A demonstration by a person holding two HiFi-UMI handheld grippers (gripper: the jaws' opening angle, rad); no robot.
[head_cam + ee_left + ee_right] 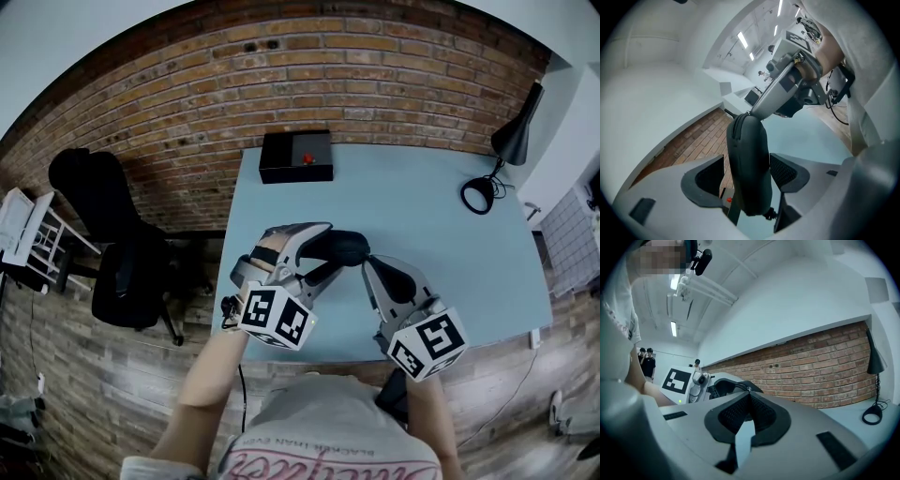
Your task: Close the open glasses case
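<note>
A dark zip-up glasses case (337,248) is over the near part of the light blue table (459,253). My left gripper (319,251) straddles it from the left. In the left gripper view the case (749,164) stands on end between the pads, with a thin gap on the left side, so the jaws are open. My right gripper (367,261) is shut, and its tips meet the case's far end (748,115). In the right gripper view the right gripper (749,397) has its pads pressed together, and a small metal bit, seemingly the zipper pull, sits at the tips.
A black box (296,156) with a red knob sits at the table's far edge. A black desk lamp (511,150) stands at the far right. A black office chair (112,234) is on the wooden floor to the left. A brick wall runs behind the table.
</note>
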